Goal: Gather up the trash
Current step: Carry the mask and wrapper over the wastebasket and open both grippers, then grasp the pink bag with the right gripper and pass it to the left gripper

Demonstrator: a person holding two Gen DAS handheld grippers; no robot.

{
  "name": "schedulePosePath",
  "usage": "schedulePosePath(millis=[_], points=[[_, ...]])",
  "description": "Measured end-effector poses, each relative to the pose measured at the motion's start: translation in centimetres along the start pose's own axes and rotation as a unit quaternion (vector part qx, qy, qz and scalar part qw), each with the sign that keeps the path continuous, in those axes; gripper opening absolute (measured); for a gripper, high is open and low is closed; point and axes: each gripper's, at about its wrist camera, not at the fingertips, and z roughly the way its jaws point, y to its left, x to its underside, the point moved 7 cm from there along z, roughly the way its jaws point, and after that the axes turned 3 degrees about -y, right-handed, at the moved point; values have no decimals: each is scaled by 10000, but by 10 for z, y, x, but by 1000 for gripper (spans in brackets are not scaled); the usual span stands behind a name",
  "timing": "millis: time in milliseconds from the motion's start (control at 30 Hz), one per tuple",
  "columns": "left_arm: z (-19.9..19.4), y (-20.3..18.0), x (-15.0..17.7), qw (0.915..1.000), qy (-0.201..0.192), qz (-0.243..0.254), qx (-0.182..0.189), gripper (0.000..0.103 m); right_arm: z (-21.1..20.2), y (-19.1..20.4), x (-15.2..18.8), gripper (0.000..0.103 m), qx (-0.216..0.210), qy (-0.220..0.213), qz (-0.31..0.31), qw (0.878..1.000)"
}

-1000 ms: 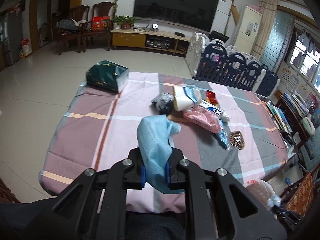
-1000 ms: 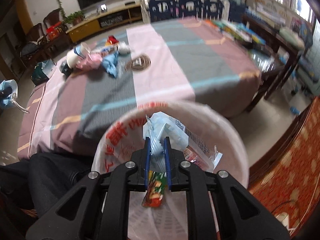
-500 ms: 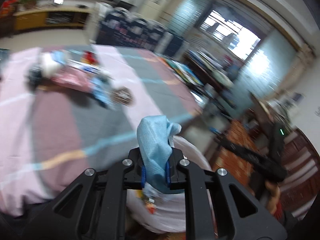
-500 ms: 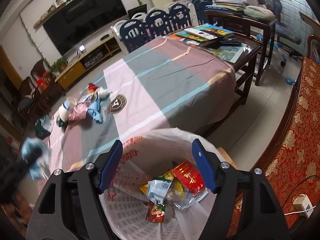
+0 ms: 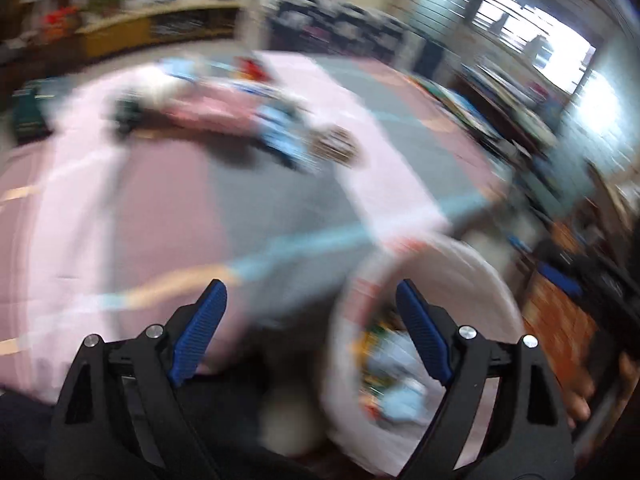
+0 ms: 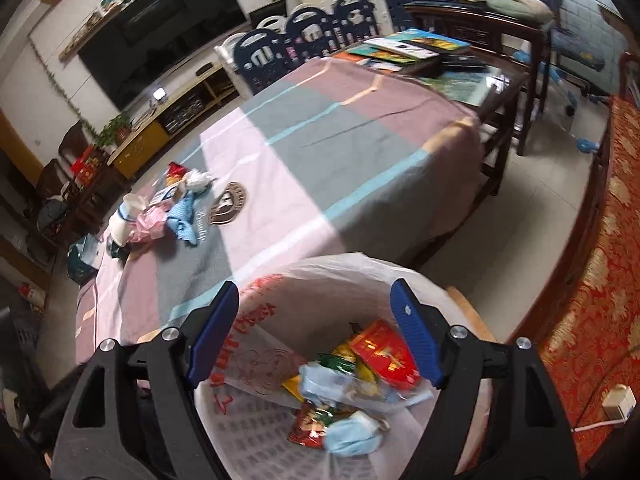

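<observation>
A white bin lined with a plastic bag [image 6: 320, 276] stands by the table's near corner and holds wrappers and a light blue face mask [image 6: 352, 436]. My right gripper [image 6: 316, 320] is open and empty above the bin. My left gripper [image 5: 310, 312] is open and empty; its view is blurred, with the bin [image 5: 472, 276] at lower right. A pile of trash lies on the table: a white cup [image 6: 122, 220], a pink bag [image 6: 150, 226], a blue cloth [image 6: 184, 216] and a red packet [image 6: 174, 170].
The table wears a striped pink and grey cloth [image 6: 320, 160]. Books [image 6: 400, 50] lie at its far end. A dark green bag [image 6: 82, 258] sits at the table's left edge. A red patterned sofa [image 6: 600, 300] is to the right of the bin.
My left gripper has opened and the blue mask it held now lies in the bin. The left view swings fast and is blurred. My right gripper stays open over the bin.
</observation>
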Motion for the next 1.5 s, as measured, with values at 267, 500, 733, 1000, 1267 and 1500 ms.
schedulePosePath(millis=[267, 500, 733, 1000, 1267, 1500], points=[[-39, 168, -25, 9559, -674, -2172, -1856, 86, 86, 157, -29, 77, -568, 43, -1460, 9876], [-31, 217, -7, 9311, -414, -2945, -2112, 87, 186, 282, -39, 77, -138, 136, -2862, 9580], [-24, 237, -1, 9166, -476, -3297, -2210, 87, 230, 289, 1, 14, -377, 1062, -2848, 9519], [-19, 260, 14, 8994, -391, -3688, -2314, 87, 151, 311, 73, 74, -2392, 1830, -2919, 9078], [-1, 238, 6, 9214, -287, -3398, -1863, 87, 188, 243, -30, 85, -715, 522, -2124, 9732], [12, 199, -12, 9491, -303, -2894, -1202, 90, 247, 233, -27, 68, 579, 377, -3090, 9485]])
